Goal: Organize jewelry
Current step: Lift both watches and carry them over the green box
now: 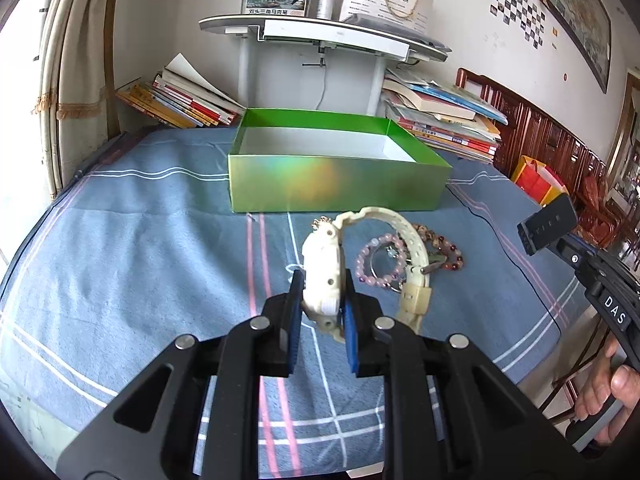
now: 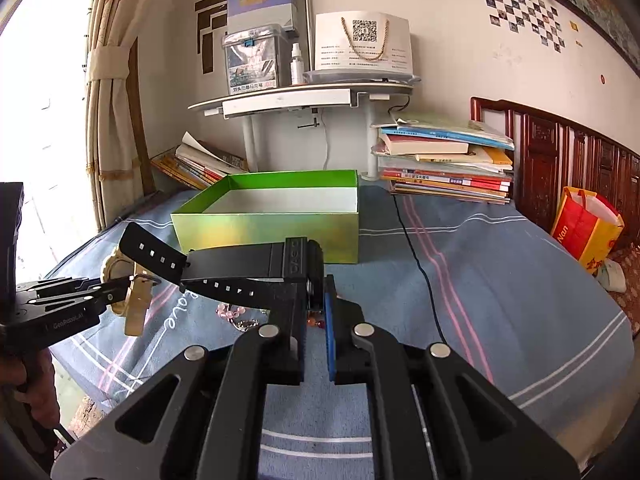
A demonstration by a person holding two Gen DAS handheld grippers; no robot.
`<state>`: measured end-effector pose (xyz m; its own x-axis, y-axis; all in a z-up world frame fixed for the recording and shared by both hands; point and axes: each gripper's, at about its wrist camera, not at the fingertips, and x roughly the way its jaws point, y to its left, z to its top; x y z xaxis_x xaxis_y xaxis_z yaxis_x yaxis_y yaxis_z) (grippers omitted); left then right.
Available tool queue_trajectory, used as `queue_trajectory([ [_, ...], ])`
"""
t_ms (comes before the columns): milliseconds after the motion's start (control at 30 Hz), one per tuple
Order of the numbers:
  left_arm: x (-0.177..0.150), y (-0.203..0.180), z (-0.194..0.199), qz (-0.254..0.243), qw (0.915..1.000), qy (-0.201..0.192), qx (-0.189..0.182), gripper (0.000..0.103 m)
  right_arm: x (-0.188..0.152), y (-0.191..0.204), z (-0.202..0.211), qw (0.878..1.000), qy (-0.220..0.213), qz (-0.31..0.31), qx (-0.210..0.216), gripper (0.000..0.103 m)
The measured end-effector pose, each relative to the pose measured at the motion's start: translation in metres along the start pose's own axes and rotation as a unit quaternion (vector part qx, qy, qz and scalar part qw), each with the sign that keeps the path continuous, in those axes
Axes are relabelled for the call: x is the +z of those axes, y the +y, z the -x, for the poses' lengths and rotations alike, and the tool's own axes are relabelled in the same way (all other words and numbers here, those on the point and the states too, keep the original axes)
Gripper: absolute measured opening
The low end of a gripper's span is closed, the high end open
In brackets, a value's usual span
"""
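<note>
While my left gripper [image 1: 322,296] pinches one cream watch [image 1: 324,272] by its case, strap arching up ahead, my right gripper [image 2: 316,296] is clamped on one black watch [image 2: 296,264], straps trailing to its left. Beyond both grippers: one green box [image 1: 340,184], white floor bare. Two bead bracelets [image 1: 380,260] lie just past the left fingers.

"DAS" on black watch [image 1: 615,309]
</note>
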<state>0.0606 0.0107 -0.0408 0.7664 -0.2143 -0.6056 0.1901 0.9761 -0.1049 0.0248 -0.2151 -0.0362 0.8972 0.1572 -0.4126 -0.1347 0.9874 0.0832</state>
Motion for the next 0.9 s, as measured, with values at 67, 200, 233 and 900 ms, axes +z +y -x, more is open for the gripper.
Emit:
queue_trajectory([
  [67,-0.0003,-0.0021,0.002,-0.002,1.0,-0.002,0.002,0.018,-0.0005,0.0001,0.0037,1.0,-0.002,0.001,-0.001,0.008],
  [200,0.0003,-0.0035,0.0056,-0.003,1.0,-0.005,0.006,0.018,0.0005,-0.0013,0.0066,1.0,-0.007,0.0,-0.001,0.008],
  [233,0.0002,-0.0039,0.0068,-0.004,1.0,-0.005,0.007,0.018,0.0003,-0.0014,0.0065,1.0,-0.007,-0.001,0.0,0.008],
  [900,0.0003,-0.004,0.0069,-0.005,0.9999,-0.004,0.009,0.018,-0.0015,-0.0017,0.0033,1.0,0.005,-0.002,-0.001,0.008],
])
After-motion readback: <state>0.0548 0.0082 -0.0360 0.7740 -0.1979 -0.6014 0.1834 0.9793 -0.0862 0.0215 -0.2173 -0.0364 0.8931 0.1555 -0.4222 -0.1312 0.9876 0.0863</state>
